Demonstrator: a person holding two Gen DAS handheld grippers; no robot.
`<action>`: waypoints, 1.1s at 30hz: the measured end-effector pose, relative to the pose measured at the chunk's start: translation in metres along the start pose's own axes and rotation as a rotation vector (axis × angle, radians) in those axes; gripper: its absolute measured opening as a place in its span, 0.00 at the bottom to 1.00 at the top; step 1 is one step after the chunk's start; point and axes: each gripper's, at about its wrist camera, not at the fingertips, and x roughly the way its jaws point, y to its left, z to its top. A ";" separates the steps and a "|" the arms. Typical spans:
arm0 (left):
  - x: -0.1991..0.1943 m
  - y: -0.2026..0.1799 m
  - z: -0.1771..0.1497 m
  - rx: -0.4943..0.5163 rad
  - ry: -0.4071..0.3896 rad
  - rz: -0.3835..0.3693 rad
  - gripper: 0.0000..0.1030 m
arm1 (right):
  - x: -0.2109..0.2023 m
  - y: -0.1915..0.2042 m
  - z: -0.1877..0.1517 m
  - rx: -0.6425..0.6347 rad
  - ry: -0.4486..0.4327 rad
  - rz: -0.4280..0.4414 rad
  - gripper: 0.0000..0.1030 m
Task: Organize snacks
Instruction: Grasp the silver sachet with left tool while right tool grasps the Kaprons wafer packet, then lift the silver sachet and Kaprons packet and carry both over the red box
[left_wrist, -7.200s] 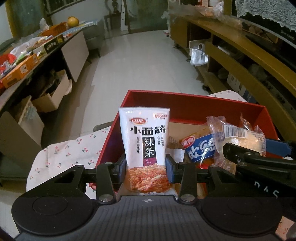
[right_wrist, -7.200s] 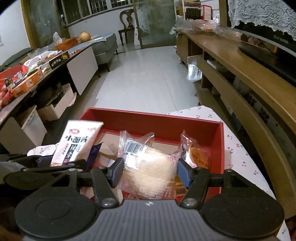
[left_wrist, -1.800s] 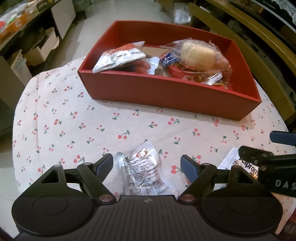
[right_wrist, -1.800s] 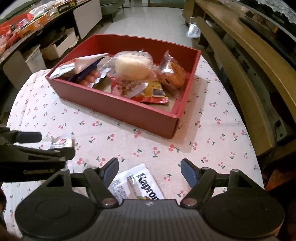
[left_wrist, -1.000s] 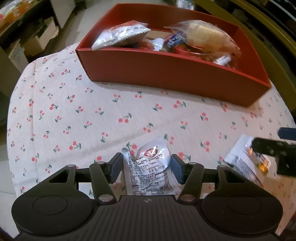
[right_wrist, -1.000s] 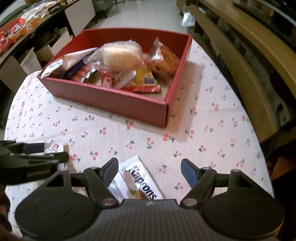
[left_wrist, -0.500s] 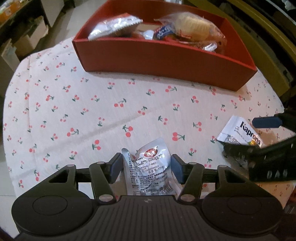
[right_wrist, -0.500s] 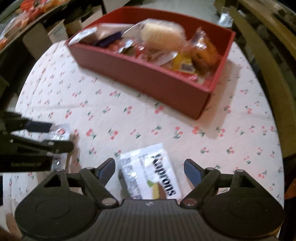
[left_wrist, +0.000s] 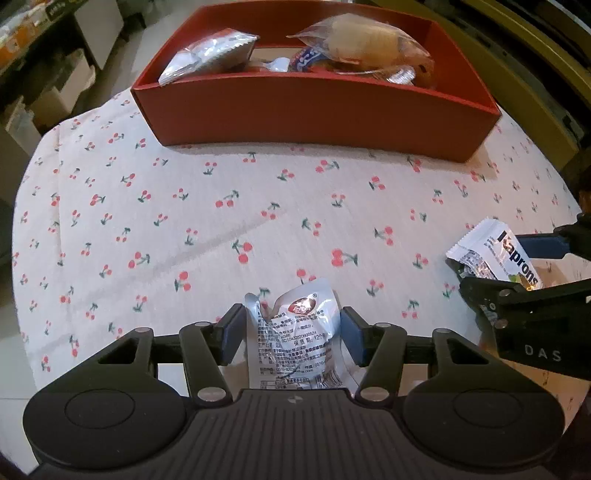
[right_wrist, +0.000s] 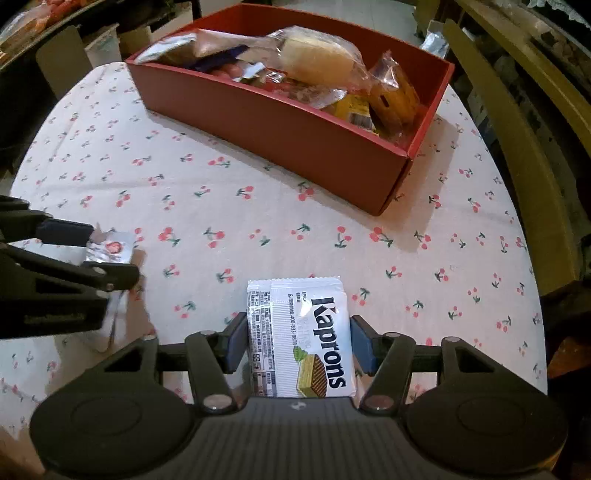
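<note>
My left gripper (left_wrist: 291, 332) is shut on a silver snack packet (left_wrist: 295, 332) with a red logo, held just above the cherry-print tablecloth (left_wrist: 221, 221). My right gripper (right_wrist: 297, 341) is shut on a white Kaprons wafer packet (right_wrist: 301, 336). That packet also shows at the right of the left wrist view (left_wrist: 498, 254). The silver packet shows at the left of the right wrist view (right_wrist: 110, 247). The red box (left_wrist: 317, 110) stands at the far side of the table, holding several snacks, among them a wrapped bun (left_wrist: 362, 37) and a silver bag (left_wrist: 207, 55).
The red box (right_wrist: 280, 129) sits far-centre on the round table. A wooden shelf unit (right_wrist: 517, 110) runs along the right. Cluttered counters and cardboard boxes (left_wrist: 55, 85) stand at the left beyond the table edge.
My right gripper has closed on the Kaprons packet, which lay between open jaws half a second ago. My left gripper keeps its hold on the silver packet. Both views have shifted slightly.
</note>
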 end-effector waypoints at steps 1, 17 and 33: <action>-0.001 -0.002 -0.003 0.007 -0.002 0.002 0.61 | -0.003 0.001 -0.002 0.001 -0.005 0.002 0.62; -0.011 0.003 -0.042 -0.069 0.012 0.038 0.78 | -0.015 0.029 -0.034 0.026 0.007 -0.010 0.62; -0.028 -0.008 -0.039 -0.037 -0.060 -0.011 0.60 | -0.033 0.035 -0.023 0.015 -0.122 -0.054 0.62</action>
